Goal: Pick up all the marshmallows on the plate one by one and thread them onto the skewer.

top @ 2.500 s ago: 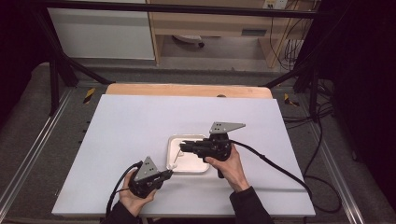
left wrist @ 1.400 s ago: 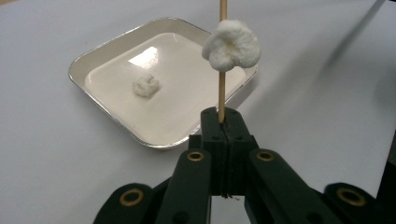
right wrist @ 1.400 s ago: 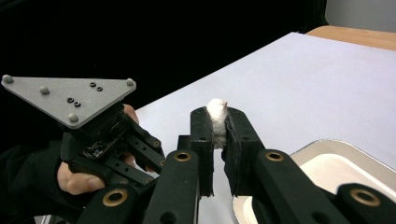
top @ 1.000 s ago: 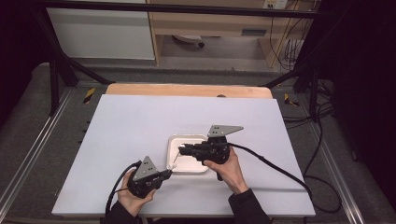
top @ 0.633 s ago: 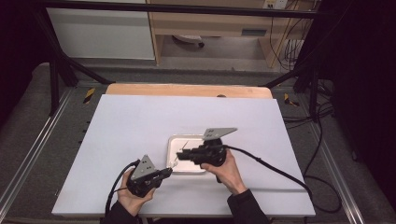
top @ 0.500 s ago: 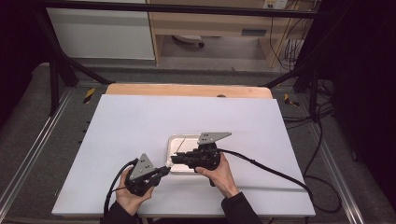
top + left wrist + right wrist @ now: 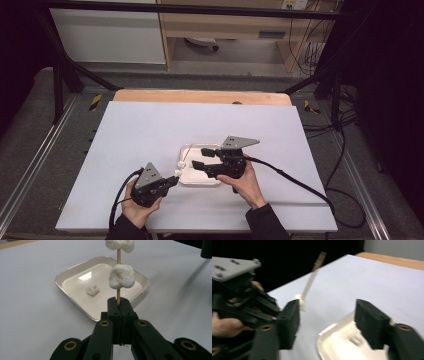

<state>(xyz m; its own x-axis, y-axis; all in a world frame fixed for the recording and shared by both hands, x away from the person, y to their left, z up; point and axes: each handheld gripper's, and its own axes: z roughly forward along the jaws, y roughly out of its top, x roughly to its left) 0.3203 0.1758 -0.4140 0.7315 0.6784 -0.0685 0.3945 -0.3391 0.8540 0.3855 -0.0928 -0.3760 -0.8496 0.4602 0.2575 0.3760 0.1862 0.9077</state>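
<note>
My left gripper (image 7: 171, 180) (image 7: 119, 305) is shut on the base of a thin wooden skewer (image 7: 186, 153) (image 7: 118, 293) that slants up over the white tray (image 7: 201, 177) (image 7: 72, 273). Two white fluffy puffs (image 7: 122, 276) (image 7: 181, 164) are threaded on the skewer. A third puff (image 7: 92, 289) lies loose in the tray. My right gripper (image 7: 201, 157) (image 7: 329, 325) hovers over the tray beside the skewer; its jaws have just been opening and nothing is between them. In the blurred right gripper view the skewer (image 7: 310, 286) and the left gripper (image 7: 237, 297) lie beyond the left jaw.
The tray sits near the front middle of a white table top (image 7: 150, 125), with a wooden edge (image 7: 200, 96) at the far side. A black cable (image 7: 295, 177) trails right from the right gripper. Dark frame rails and shelving stand beyond the table.
The right gripper slid left over the tray toward the skewer, drew back a little, and its jaws opened. The left gripper kept still with the skewer.
</note>
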